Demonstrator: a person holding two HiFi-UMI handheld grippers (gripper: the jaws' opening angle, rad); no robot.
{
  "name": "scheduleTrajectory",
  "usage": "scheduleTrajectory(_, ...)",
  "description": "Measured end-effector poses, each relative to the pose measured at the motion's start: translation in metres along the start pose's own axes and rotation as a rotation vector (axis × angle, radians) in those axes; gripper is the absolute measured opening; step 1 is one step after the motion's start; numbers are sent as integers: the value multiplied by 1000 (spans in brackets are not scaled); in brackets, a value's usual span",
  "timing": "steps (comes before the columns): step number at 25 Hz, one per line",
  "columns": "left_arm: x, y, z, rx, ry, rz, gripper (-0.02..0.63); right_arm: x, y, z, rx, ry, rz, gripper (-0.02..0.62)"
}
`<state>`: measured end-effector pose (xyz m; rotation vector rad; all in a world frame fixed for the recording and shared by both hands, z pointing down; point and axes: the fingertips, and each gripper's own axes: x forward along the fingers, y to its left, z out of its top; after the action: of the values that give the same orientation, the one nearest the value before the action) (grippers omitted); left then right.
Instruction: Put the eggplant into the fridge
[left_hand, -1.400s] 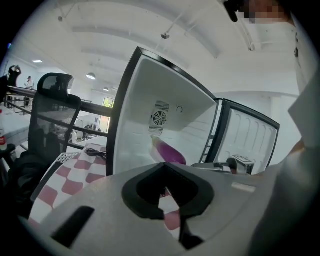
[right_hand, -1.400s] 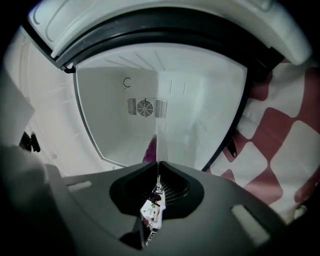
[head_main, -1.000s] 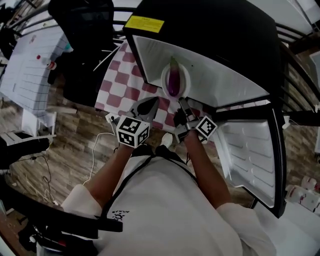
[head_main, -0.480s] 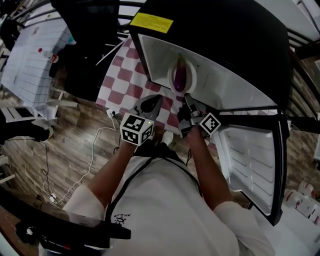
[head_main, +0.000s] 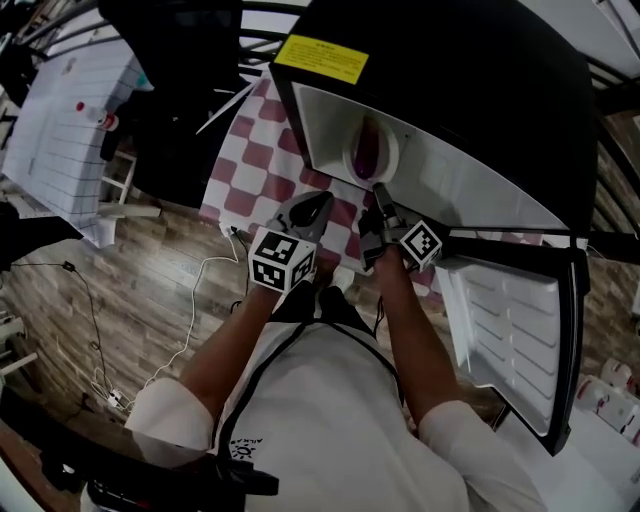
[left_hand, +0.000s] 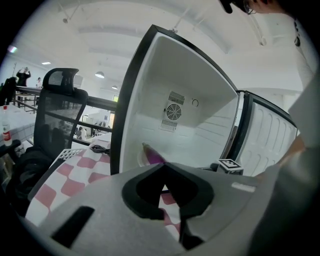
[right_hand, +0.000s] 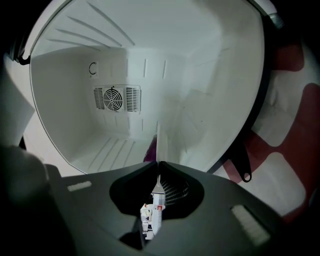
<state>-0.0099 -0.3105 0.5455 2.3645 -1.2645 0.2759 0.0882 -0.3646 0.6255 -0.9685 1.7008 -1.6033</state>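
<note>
Left gripper (head_main: 312, 205) and right gripper (head_main: 378, 195) sit side by side in the head view, at 6 o'clock from the open fridge (head_main: 450, 180). This black fridge has a white inside and stands on a red and white checked cloth (head_main: 250, 160). Inside it is one white plate (head_main: 350, 162), and on the plate lies one purple eggplant (head_main: 368, 148). The right gripper's tips reach the plate's near edge. The fridge door (head_main: 510, 320) hangs open at 4 o'clock. The person's body hides the floor below the two grippers.

In the left gripper view, the left gripper (left_hand: 162, 165) has its jaws together with nothing between them. The eggplant (left_hand: 152, 155) shows only its tip, at 11 o'clock from the jaws; the gripper body covers the rest. One fan grille (left_hand: 174, 111) is on the back wall, and the door (left_hand: 265, 130) is at 3 o'clock.

In the right gripper view, the right gripper (right_hand: 159, 162) has its jaws closed on the thin rim of the plate (right_hand: 157, 140), which is seen edge-on and rises toward 12 o'clock. Only a small purple part of the eggplant (right_hand: 150, 150) shows beside it. The fan grille (right_hand: 114, 98) is at 10 o'clock.
</note>
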Motion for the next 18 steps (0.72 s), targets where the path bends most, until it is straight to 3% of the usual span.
scheduleTrajectory(18, -11, 34, -2, -19, 15, 21, 5, 45, -36, 2, 32, -8, -158, 26)
